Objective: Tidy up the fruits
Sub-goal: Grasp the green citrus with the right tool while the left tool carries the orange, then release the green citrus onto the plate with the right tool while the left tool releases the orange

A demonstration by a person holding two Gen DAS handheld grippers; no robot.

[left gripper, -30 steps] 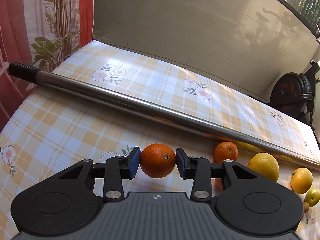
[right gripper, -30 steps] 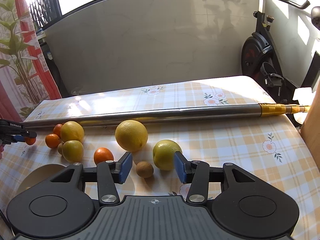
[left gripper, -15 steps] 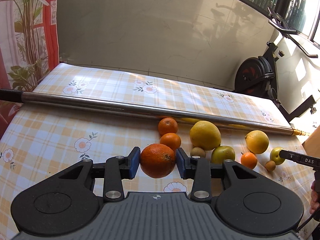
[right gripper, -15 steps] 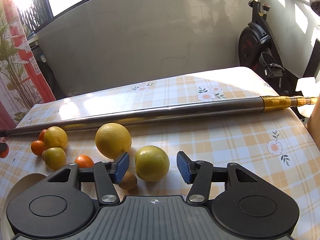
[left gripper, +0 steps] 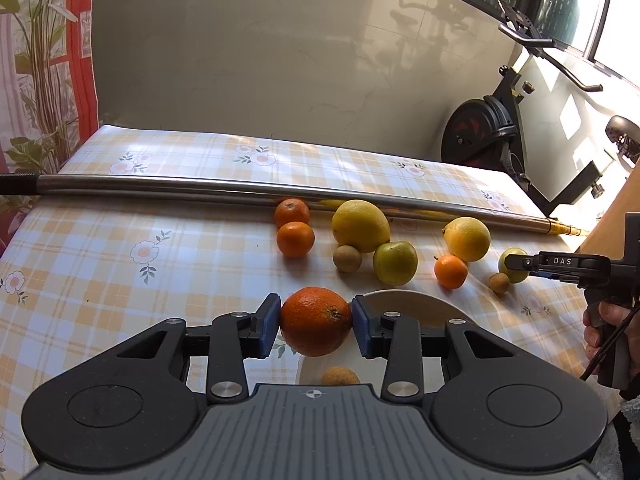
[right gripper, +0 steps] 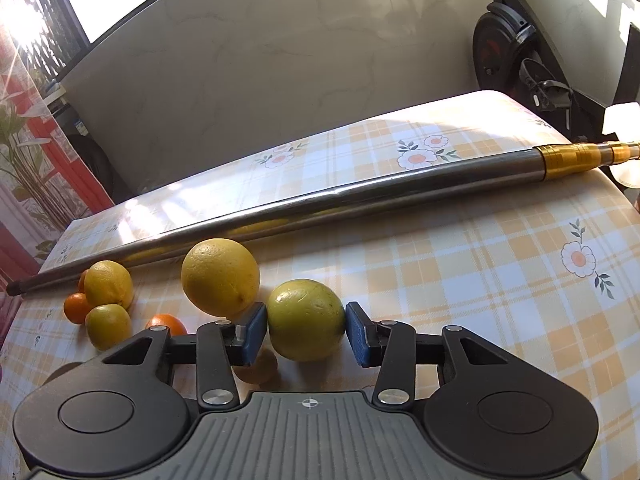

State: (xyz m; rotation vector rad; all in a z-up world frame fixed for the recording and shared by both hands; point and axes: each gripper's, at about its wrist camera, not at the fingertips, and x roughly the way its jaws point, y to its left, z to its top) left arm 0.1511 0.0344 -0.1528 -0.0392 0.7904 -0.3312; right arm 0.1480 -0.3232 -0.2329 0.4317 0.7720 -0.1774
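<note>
While the left gripper (left gripper: 315, 322) pinched a large orange (left gripper: 315, 321) above the plate (left gripper: 412, 306), likely to set it down there, the right gripper (right gripper: 306, 330) closed around a green-yellow fruit (right gripper: 306, 319) resting on the counter (right gripper: 500, 280), apparently to lift it next.

Left gripper (left gripper: 315, 330) covers most of the plate (left gripper: 404, 302) — a brown fruit (left gripper: 340, 376) peeks out half hidden.

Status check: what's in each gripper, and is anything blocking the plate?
Left gripper shut on orange, above plate. Right gripper closing around green fruit. Small brown fruit already on plate.
</note>
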